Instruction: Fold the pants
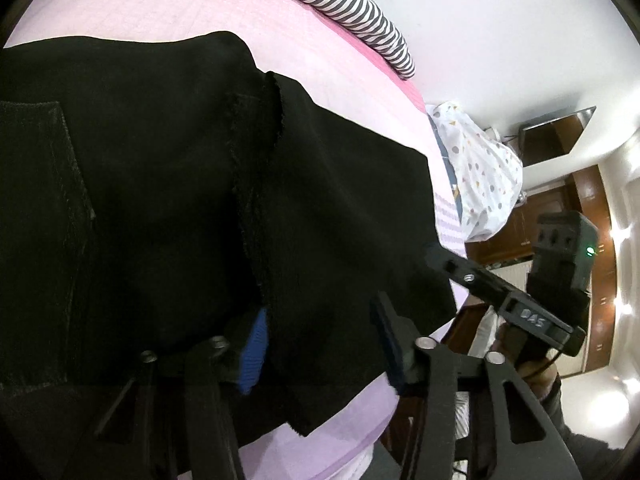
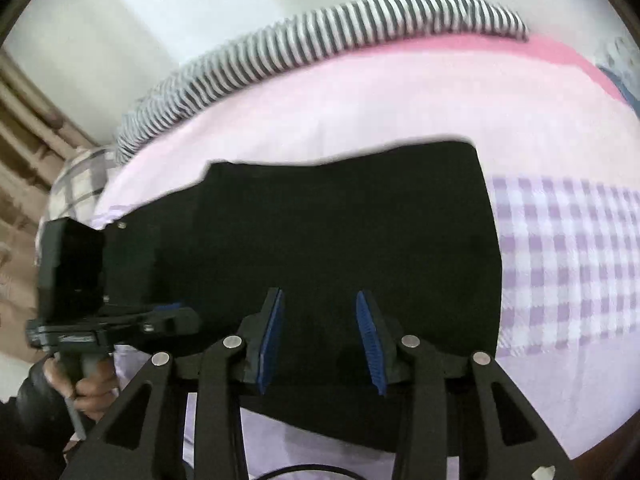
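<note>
Pants (image 2: 340, 240), black, lie on the bed (image 2: 360, 100), already doubled into a compact block near its front edge, with a raw-edged seam running down the middle in the left view. My left gripper (image 1: 320, 344) sits low over the near hem; its fingers (image 1: 253, 350) are spread wide, and some cloth seems to lie between them, though I cannot tell whether they have hold of it. My right gripper (image 2: 320, 340) hovers over the near edge too, fingers (image 2: 370, 340) parted with only fabric beneath, gripping nothing.

To do this fold well, I judge both grippers should close on the near edge level with each other, catching every layer, then lift and carry it evenly toward the striped pillow (image 2: 320, 40), so the corners meet. Slippery dark layers may slide apart, so I'd pinch deep.
</note>
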A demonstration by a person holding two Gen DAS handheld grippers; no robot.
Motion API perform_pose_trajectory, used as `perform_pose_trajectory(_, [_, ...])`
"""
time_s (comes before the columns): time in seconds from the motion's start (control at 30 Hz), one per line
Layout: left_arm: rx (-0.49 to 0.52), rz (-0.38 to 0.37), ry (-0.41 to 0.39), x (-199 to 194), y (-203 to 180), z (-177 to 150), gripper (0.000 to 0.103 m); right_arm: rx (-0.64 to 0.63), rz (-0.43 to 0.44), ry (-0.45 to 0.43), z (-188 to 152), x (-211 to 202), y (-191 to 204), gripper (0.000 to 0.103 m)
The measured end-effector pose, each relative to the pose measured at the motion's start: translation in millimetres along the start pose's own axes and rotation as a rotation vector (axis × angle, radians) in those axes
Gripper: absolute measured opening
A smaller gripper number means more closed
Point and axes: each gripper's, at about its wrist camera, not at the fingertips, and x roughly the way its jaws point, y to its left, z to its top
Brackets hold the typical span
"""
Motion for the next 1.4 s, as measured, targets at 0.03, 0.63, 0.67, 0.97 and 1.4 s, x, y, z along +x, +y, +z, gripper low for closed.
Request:
perform_pose_trajectory(0.03, [0.004, 0.015, -0.001, -0.2, 0.6, -2.3, 0.035, 0.003, 0.006, 0.023, -4.0, 6.7, 0.1, 0.036])
perform_pose_trajectory(0.63, [0.089, 0.151, 0.002, -7.8, -8.0, -30.6, 0.021, -0.041, 0.136, 0.044, 13.3, 47.2, 42.9, 0.036])
perform_pose_trajectory(0.67, [0.09, 0.154, 0.001, -8.2, -8.2, -30.6, 0.021, -0.026, 0.161, 0.049, 18.7, 53.6, 45.0, 0.036])
perform_pose_trajectory(0.97, [0.067, 0.149, -0.019, -12.7, -1.7, -33.0, 0.021, 0.038, 0.273, 0.11, 54.9, 98.5, 68.3, 0.037])
perform_pose_trajectory(1.4, [0.086, 0.181, -0.026, -14.4, -6.9, -39.9, 0.021, 0.076, 0.275, 0.115, 79.1, 105.4, 63.7, 0.031])
